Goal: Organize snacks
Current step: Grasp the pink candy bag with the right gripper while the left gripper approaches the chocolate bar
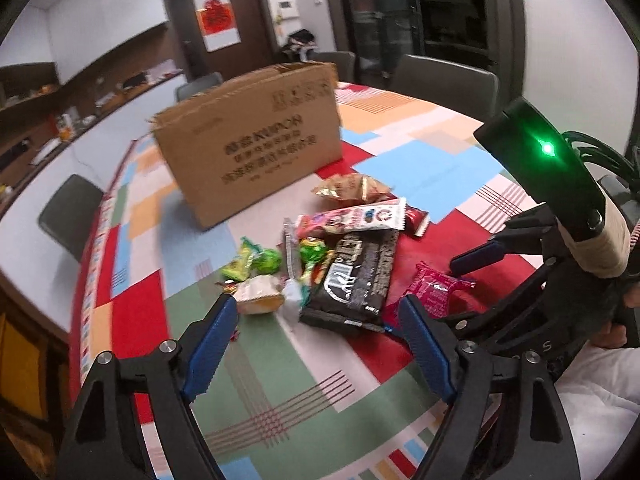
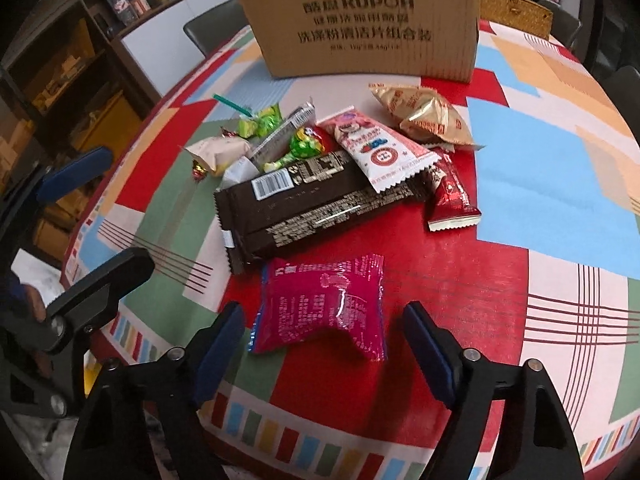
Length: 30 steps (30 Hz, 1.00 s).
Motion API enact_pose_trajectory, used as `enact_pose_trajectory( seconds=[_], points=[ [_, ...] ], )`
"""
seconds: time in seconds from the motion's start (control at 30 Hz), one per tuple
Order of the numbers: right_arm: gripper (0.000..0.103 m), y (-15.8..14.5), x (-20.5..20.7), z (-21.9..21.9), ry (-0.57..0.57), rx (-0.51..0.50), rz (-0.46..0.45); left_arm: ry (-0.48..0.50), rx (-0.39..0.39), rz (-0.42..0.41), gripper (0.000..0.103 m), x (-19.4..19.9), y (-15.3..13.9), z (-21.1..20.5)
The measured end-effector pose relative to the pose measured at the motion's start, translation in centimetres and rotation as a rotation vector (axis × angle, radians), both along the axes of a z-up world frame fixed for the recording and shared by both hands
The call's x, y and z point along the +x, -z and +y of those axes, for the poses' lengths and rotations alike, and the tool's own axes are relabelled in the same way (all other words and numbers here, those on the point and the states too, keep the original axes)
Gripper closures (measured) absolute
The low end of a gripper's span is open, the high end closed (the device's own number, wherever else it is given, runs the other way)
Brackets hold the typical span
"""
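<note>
Two grippers, both mine to steer, both empty. Nearest, the right gripper [image 2: 324, 340] hangs over the magenta pouch [image 2: 320, 306], jaws spread wide to either side of it, pads not touching; I read this as lining up for a pick, since the pouch lies apart from the heap and is the easiest first take. The left gripper [image 1: 316, 336] is likewise open with nothing between its fingers, aimed at the near edge of the heap, where the dark bar [image 1: 352, 280] and a pale wrapped cake [image 1: 258, 298] lie. Behind these, the snacks sit loosely piled on the tablecloth [image 2: 540, 184]: green candies [image 2: 260, 120], a white-and-pink sachet [image 2: 380, 148] lapping over the dark bar, a red sachet [image 2: 452, 200] just beside it, a gold bag [image 2: 424, 118] further back. The overlap means the bar is best left until the sachet on top is lifted. Farthest, the carton [image 2: 360, 20] stands upright behind the pile, likely the place to put the snacks. Whether its top is open I cannot tell.
</note>
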State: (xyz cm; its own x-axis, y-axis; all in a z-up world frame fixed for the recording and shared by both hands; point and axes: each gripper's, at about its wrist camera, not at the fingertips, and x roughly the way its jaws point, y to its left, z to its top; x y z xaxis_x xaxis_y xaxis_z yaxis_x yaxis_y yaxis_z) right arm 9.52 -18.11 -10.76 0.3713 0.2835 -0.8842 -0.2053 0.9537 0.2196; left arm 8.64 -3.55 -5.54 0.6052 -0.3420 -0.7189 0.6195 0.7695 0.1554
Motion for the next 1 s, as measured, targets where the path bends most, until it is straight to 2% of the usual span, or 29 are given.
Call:
enact_pose_trajectory(
  seconds=[0.17, 0.27, 0.33, 0.43, 0.57, 0.73, 1.0],
  points=[
    [0.032, 0.3, 0.5, -0.5, 0.018, 0.004, 0.01, 0.073, -0.004, 0.076, 0.02, 1.9, 1.1, -1.4],
    [0.042, 0.3, 0.7, -1.1, 0.039, 0.008, 0.009, 0.103, -0.019, 0.124, 0.02, 2.9, 1.6, -2.0],
    [0.044, 0.3, 0.8, -1.6, 0.055, 0.015, 0.01, 0.116, -0.03, 0.153, 0.02, 3.5, 1.9, -2.4],
    [0.046, 0.2, 1.1, -2.2, 0.079, 0.013, 0.007, 0.125, -0.02, 0.171, 0.02, 4.1, 2.5, -3.2],
    [0.056, 0.2, 1.2, -3.5, 0.113, 0.032, 0.007, 0.141, -0.012, 0.191, 0.021, 4.9, 3.3, -4.3],
    [0.058, 0.2, 1.3, -4.6, 0.154, 0.035, -0.002, 0.136, 0.014, 0.196, 0.024, 5.9, 4.1, -5.4],
    [0.059, 0.2, 1.3, -5.7, 0.189, 0.035, -0.01, 0.147, 0.0, 0.243, 0.028, 6.6, 4.3, -6.2]
  ],
)
